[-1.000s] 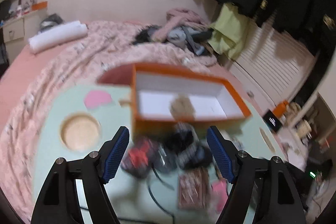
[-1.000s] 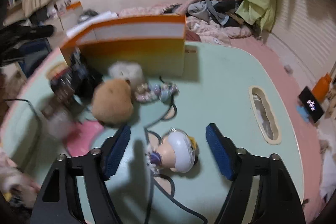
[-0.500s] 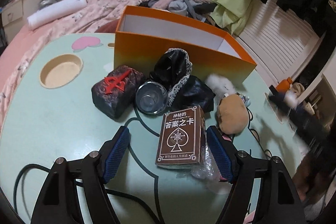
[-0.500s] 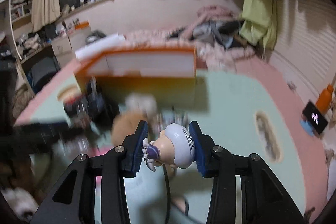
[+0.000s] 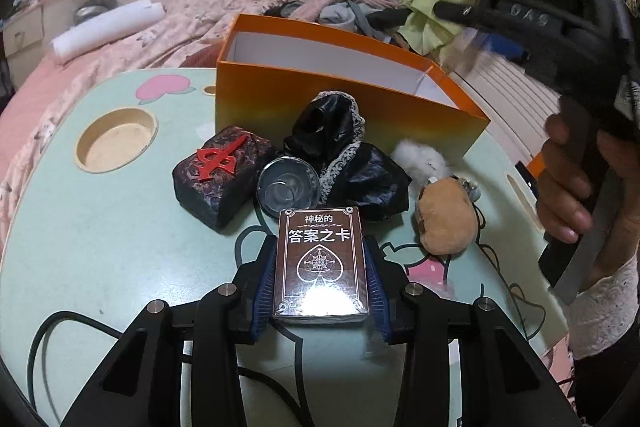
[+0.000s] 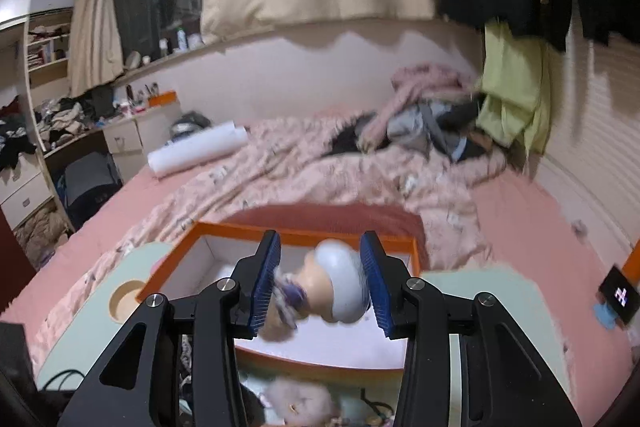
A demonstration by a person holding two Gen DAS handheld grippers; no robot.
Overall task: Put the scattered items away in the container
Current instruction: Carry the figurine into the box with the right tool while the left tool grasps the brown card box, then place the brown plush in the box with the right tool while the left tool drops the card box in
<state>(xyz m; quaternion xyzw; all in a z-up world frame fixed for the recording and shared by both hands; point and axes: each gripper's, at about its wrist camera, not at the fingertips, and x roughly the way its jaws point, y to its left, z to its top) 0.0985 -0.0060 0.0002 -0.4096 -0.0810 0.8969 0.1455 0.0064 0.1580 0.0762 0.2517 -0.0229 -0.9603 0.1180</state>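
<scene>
Gripping card box [image 5: 321, 264], left claw [image 5: 321, 277] angled down, jaws just closed

The right gripper [image 6: 320, 281] hangs over the open orange box [image 6: 218, 231], its jaws having just been opening with a blurred white-capped figurine [image 6: 334, 283] between them; whether the blue pads [image 6: 266, 283] press it is unclear. Below, a fluffy pom-pom [image 6: 300, 401] lies on the mint table [image 6: 492, 291] before a pink bed [image 6: 340, 163].

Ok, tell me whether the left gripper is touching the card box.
Touching. The left wrist view shows the left gripper with both blue pads pressed against the long sides of the card box, no gap visible on either side.
</scene>
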